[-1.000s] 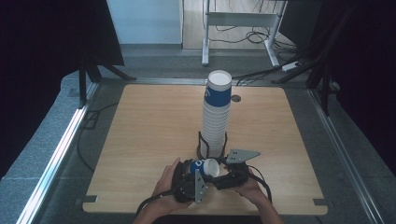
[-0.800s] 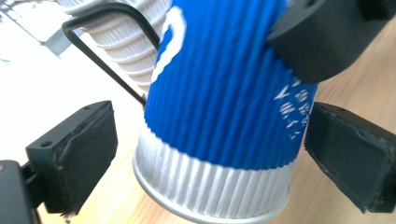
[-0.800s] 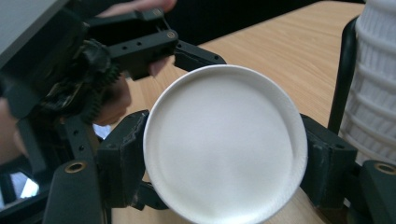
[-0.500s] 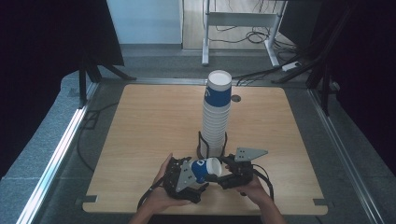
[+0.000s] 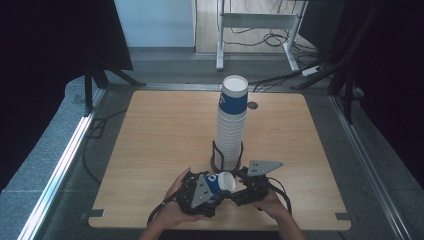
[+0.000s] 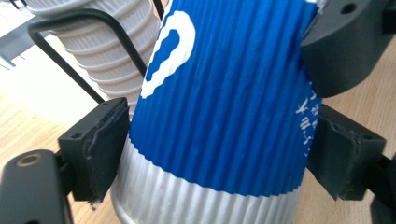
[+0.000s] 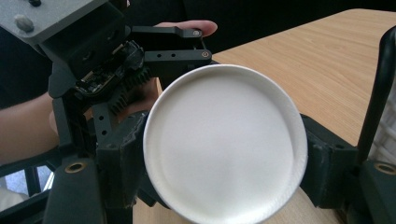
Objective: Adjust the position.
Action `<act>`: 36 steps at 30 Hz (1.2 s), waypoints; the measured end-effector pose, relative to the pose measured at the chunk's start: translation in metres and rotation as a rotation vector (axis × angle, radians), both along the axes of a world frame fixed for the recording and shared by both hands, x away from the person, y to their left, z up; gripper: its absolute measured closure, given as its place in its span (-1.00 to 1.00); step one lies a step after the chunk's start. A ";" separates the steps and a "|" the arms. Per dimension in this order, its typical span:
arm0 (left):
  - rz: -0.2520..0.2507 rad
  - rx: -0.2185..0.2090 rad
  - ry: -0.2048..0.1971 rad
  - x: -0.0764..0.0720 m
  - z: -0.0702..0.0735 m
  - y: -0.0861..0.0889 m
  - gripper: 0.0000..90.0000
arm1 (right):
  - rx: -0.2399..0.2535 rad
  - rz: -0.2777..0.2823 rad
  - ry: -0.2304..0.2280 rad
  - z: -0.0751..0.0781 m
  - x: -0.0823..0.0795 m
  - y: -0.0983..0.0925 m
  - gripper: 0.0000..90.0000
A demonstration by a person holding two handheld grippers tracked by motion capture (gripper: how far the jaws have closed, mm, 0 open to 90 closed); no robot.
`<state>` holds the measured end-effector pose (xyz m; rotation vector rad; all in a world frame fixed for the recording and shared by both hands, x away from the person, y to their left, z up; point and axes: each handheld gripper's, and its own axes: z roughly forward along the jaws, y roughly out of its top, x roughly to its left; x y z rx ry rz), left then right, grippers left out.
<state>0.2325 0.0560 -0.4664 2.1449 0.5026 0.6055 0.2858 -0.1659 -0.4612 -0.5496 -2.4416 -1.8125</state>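
Now I hold a single blue-sleeved paper cup [image 5: 218,183] lying on its side between my two tongs, low in the middle of the high view, just in front of the tall stack of cups [image 5: 231,125] standing in its black wire holder [image 5: 215,159]. My left gripper [image 5: 212,186] has just been closing, and in the left gripper view its pads press the cup's ribbed blue sleeve on both sides. My right gripper [image 7: 224,158] clasps the same cup at its wide white rim, jaws snug against it. So the cup is in hand at both ends; I judge that separating it or setting it onto the stack is not yet done.
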 end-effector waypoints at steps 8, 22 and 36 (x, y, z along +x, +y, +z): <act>-0.020 0.013 -0.002 0.000 -0.001 0.001 -0.63 | -0.011 0.006 -0.005 -0.001 0.000 0.000 -0.41; -0.012 0.057 -0.010 0.000 -0.007 -0.006 -0.58 | -0.048 0.020 -0.013 -0.001 -0.002 0.006 -0.40; -0.014 0.025 0.010 0.001 -0.008 -0.004 -0.60 | -0.026 0.006 -0.012 0.000 0.001 0.000 -0.40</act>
